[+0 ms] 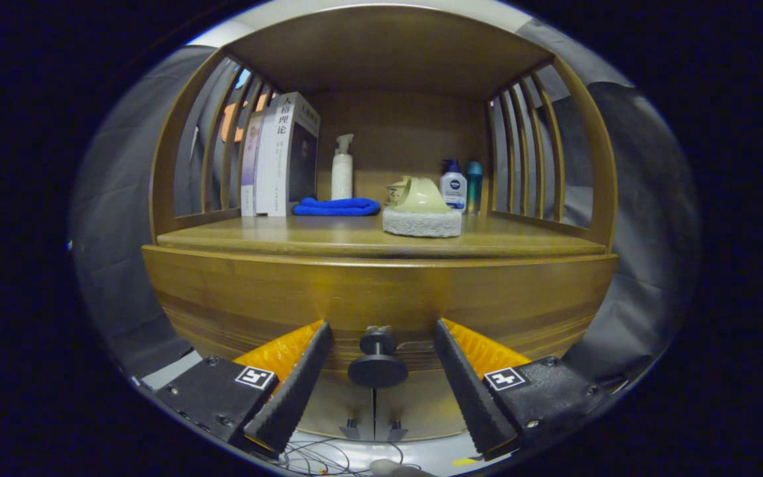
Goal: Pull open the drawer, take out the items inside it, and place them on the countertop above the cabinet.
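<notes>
You are holding the gripper [377,344] with its jaws standing apart, the dark drawer knob [377,363] sitting between them, untouched. The wooden drawer [381,291] is sitting shut below the tabletop [328,240], which is carrying books [280,156], a blue cloth [336,207], a white pump bottle [342,169] and a sponge [422,222].

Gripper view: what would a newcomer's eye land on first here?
The round black drawer knob sits between the open gripper fingers, untouched, on the closed curved wooden drawer front. On the wooden countertop beyond it, a folded blue cloth lies beside upright books, with a pale green dish on a grey sponge to the right.
</notes>
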